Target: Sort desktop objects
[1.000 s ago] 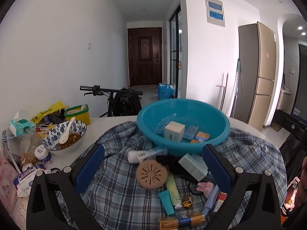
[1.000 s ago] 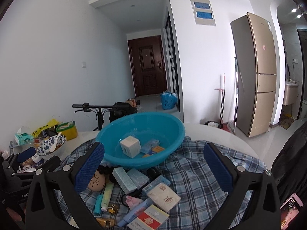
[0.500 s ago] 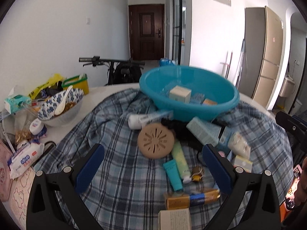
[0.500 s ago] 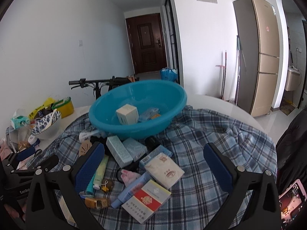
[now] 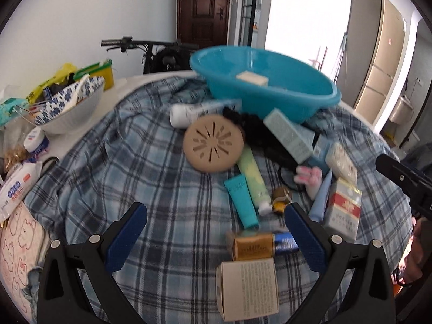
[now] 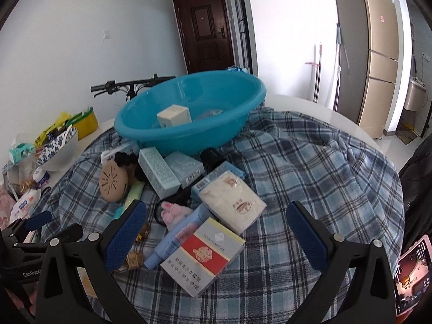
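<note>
Through my left wrist camera, the left gripper (image 5: 214, 232) hangs spread wide and empty over the plaid cloth (image 5: 151, 178); a gold-and-blue box (image 5: 262, 244) lies just inside its right finger, so I should centre on it before closing. Through my right wrist camera, the right gripper (image 6: 216, 232) is likewise released, a red-and-white cigarette pack (image 6: 203, 260) between its fingers, the teal basin (image 6: 189, 113) well ahead.

"GenRobo" stands in white on the black body of the left hand-held gripper (image 6: 40, 222); the red-and-white cigarette pack (image 6: 205, 259), nearer than the blue basin (image 6: 189, 108), reads "FILTER CIGARETTES".
</note>
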`<state>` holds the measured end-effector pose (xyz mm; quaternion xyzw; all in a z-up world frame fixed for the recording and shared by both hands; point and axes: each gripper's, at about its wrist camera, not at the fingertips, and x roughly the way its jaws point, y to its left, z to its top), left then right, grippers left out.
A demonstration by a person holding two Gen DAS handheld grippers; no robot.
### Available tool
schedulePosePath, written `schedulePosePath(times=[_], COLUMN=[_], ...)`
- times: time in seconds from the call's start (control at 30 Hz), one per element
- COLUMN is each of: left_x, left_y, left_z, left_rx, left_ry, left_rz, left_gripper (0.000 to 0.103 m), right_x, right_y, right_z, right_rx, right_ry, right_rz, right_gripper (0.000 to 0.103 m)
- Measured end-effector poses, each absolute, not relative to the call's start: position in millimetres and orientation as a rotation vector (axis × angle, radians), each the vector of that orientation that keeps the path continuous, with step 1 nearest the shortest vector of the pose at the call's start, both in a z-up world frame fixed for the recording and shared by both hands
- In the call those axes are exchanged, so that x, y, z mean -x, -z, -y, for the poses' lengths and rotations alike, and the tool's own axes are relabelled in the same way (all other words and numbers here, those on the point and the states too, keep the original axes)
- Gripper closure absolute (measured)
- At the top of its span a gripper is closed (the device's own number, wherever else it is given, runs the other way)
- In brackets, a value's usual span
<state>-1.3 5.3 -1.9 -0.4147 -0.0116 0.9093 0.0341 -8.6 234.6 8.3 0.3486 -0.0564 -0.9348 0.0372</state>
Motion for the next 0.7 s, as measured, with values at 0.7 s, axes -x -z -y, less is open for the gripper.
schedulePosePath(times=[0.7], left_x=[-11], left_y=[10], left_z=[-11], left_rx=[1.322], left_ry=[-2.694], left_rz=[0.085], left_gripper=[0.0], right_x=[13], right_y=[12], right_z=[-229], right_rx=[-1.142], right_ry=[2.826], right_rz=[0.184], right_gripper=[0.0])
